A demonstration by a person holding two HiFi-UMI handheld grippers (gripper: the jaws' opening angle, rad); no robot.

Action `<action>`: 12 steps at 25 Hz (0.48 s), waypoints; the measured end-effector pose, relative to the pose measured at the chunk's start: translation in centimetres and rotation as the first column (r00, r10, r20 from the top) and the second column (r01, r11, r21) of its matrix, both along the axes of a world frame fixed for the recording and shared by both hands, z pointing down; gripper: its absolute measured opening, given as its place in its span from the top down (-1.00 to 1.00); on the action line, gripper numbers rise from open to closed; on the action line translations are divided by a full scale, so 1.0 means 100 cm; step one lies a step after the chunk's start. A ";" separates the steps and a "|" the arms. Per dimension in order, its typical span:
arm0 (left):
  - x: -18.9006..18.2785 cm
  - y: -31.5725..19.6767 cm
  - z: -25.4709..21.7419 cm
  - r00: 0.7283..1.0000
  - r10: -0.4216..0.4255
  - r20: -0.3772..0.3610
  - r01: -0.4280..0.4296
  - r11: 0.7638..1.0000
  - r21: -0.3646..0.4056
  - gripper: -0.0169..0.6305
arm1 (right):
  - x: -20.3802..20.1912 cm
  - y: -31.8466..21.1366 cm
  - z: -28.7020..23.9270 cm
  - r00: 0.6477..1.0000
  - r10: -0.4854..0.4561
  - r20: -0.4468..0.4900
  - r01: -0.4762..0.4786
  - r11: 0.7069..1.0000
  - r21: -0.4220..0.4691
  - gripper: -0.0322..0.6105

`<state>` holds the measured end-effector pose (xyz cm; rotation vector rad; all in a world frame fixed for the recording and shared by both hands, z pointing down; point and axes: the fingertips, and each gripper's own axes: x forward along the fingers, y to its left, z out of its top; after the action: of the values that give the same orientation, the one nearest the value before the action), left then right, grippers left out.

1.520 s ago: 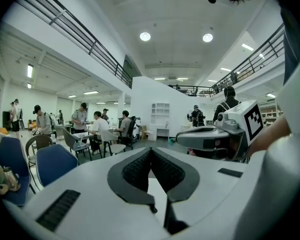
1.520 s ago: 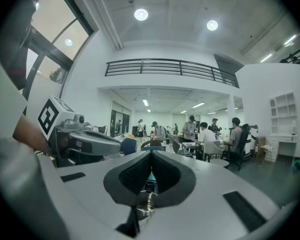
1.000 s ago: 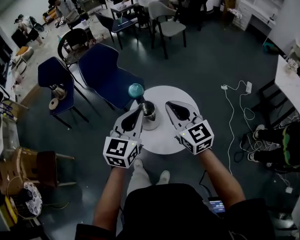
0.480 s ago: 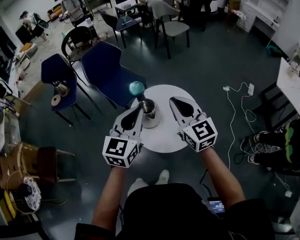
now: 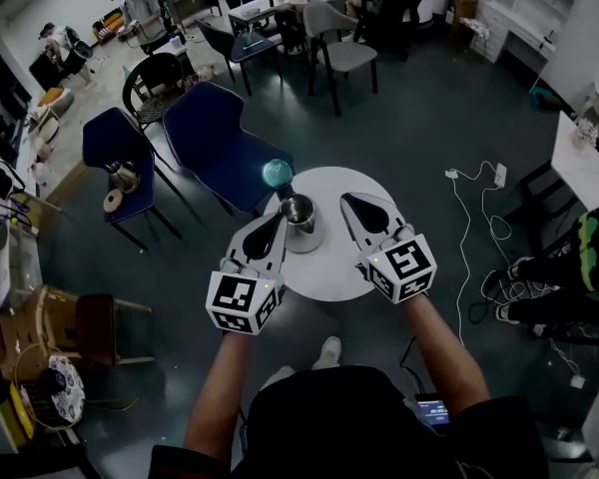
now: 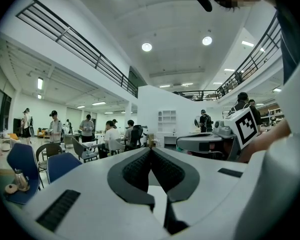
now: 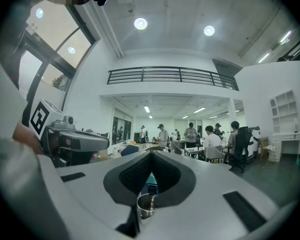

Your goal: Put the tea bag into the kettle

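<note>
The left gripper [image 5: 276, 220] and right gripper [image 5: 347, 201], both clenched empty, flank the kettle [image 5: 299, 212]. Behind it, perhaps a teal lid [image 5: 276, 174]

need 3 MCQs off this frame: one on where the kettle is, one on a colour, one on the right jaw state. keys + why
1. Where does the kettle stand?
A) on a blue chair
B) on the round white table
C) on the floor

2. What colour is the ball just beyond the kettle?
A) red
B) yellow
C) teal

3. How do the jaws of the right gripper stand?
A) shut, nothing between them
B) wide apart
C) clamped on the kettle

Key:
1 B: the head view shows it on the tabletop.
2 C: it reads teal in the head view.
3 A: the right gripper view shows the pads meeting at the tips, with the kettle farther off.
</note>
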<state>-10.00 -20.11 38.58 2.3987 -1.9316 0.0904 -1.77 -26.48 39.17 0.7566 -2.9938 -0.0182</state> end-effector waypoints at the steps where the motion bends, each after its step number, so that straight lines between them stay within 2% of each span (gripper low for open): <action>1: -0.002 0.003 -0.001 1.000 0.003 -0.001 -0.003 1.000 0.001 0.90 | -0.002 0.004 -0.001 1.000 0.000 0.002 0.000 1.000 -0.002 0.84; 12: -0.021 0.048 -0.009 0.999 0.034 -0.013 -0.034 0.999 0.012 0.90 | -0.024 0.059 -0.012 1.000 0.011 0.015 -0.010 1.000 -0.011 0.85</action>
<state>-12.09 -15.31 37.73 2.4341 -1.8913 0.0655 -4.13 -20.62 38.02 0.7747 -3.0011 0.0037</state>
